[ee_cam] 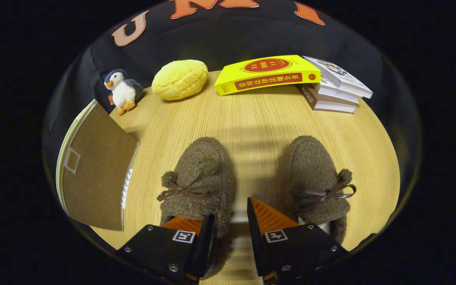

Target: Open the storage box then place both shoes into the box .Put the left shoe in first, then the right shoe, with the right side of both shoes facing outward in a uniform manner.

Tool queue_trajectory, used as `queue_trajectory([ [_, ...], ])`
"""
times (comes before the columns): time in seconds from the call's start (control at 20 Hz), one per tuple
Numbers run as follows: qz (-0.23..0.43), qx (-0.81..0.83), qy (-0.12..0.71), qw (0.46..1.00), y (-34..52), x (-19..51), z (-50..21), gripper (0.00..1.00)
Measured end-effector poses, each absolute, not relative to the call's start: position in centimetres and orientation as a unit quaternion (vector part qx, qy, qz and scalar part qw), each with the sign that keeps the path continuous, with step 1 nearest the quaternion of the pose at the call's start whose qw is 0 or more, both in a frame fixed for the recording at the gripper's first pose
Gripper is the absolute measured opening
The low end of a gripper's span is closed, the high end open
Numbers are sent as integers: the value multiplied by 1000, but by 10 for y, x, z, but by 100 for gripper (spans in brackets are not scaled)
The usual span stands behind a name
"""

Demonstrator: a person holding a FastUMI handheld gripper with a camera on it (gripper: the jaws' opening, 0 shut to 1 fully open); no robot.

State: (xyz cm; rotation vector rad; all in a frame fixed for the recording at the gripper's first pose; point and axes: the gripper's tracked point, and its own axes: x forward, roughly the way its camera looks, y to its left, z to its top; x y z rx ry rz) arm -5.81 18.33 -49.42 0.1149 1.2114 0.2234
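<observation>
Two brown fuzzy shoes with bow laces and pompoms lie side by side on the wooden table, toes pointing away from me. My gripper (230, 209) is open at the heel end of the left shoe (196, 178). One finger sits over that shoe's heel opening. The other finger stands in the gap between the two shoes, so the left shoe's inner side wall lies between them. The right shoe (315, 178) lies just beyond and beside the right finger. The brown storage box (93, 170) stands left of the left shoe, showing a flat brown panel with a small label window.
At the back of the table (251, 118) are a plush penguin (122, 91), a yellow bread-shaped toy (179, 79), a yellow book (267, 73) and a stack of books (337, 89). Bare wood lies between the shoes and these.
</observation>
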Motion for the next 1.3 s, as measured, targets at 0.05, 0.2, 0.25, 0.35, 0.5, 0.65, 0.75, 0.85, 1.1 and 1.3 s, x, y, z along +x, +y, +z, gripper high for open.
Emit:
queue_trajectory([
  [0.05, 105, 53, 566, 816, 186, -57, -496, 41],
  [0.2, 106, 53, 561, 819, 192, -56, -495, 22],
  [0.25, 105, 53, 560, 820, 192, -56, -496, 15],
  [0.35, 106, 64, 561, 818, 192, -57, -493, 8],
  [0.5, 98, 83, 563, 816, 189, -60, -481, 4],
  [0.65, 96, 110, 559, 816, 193, -63, -459, 4],
  [0.75, 93, 122, 556, 817, 195, -64, -439, 4],
  [0.85, 93, 127, 545, 824, 199, -61, -415, 4],
  [1.1, 109, 133, 511, 842, 225, -48, -342, 4],
  [1.3, 132, 130, 496, 848, 261, -45, -298, 4],
])
